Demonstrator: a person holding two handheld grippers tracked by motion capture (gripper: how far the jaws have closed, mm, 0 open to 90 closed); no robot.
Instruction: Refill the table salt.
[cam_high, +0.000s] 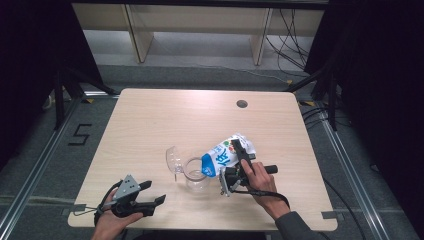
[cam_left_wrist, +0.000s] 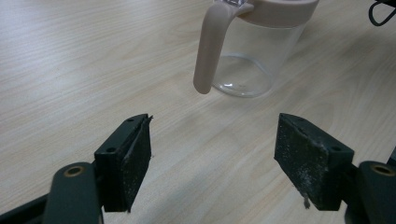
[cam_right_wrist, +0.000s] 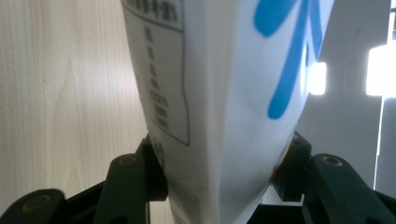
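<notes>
While one milk carton tilts, long axis running far-right to near-left, spout over one pitcher, right tongs pinch it; left tongs spread.

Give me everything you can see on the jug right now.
The jug is clear, plastic by its look, with a beige collar and a beige handle that hangs free at its lower end. It stands upright on the table, near the front edge, and looks empty. Its clear lid is flipped open to the left. The tilted carton has its blue end over the mouth.
</notes>
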